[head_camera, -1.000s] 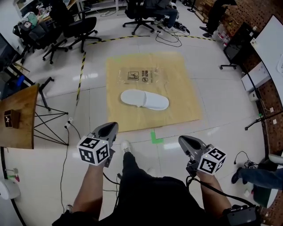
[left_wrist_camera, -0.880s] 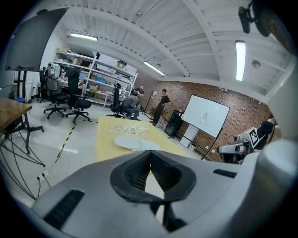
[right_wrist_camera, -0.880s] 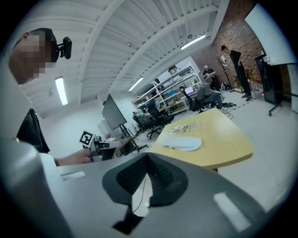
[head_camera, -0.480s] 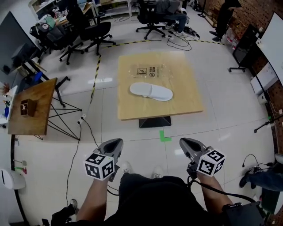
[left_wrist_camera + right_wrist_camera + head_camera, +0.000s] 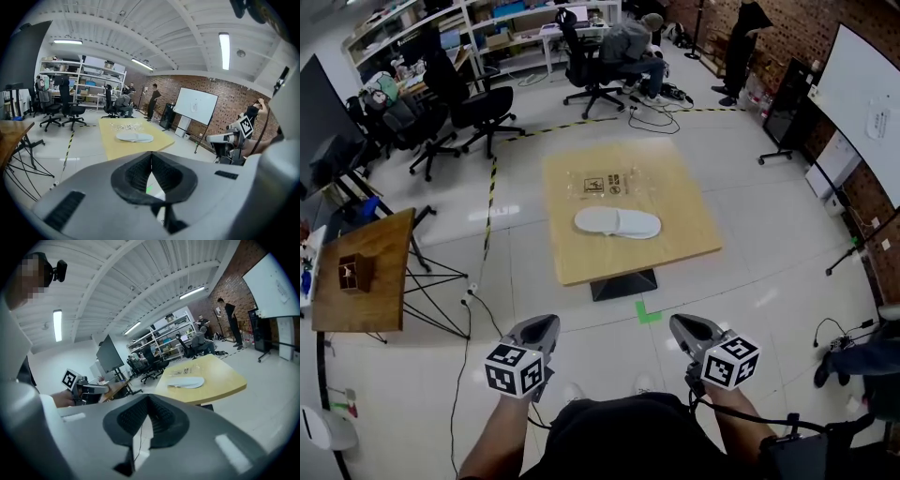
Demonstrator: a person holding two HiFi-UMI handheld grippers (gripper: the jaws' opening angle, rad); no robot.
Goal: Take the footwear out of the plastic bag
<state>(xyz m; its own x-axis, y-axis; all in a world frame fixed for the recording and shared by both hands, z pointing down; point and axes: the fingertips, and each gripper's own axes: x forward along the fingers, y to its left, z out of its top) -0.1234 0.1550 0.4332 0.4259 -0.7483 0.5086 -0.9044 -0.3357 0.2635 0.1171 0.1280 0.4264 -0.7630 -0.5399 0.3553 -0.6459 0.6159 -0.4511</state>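
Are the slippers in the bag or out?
Out. The white slippers lie bare on the table, next to the flat plastic bag.

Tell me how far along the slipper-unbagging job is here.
Looks done: the white slippers lie on the table, apparently clear of the flat plastic bag beyond them. Nothing in hand: left tongs and right tongs are shut, empty, away from the table. Nothing obvious left.

Grey left gripper [image 5: 546, 324], right gripper [image 5: 680, 326] (marker cubes [image 5: 515, 369]), black clothes [image 5: 619, 436].
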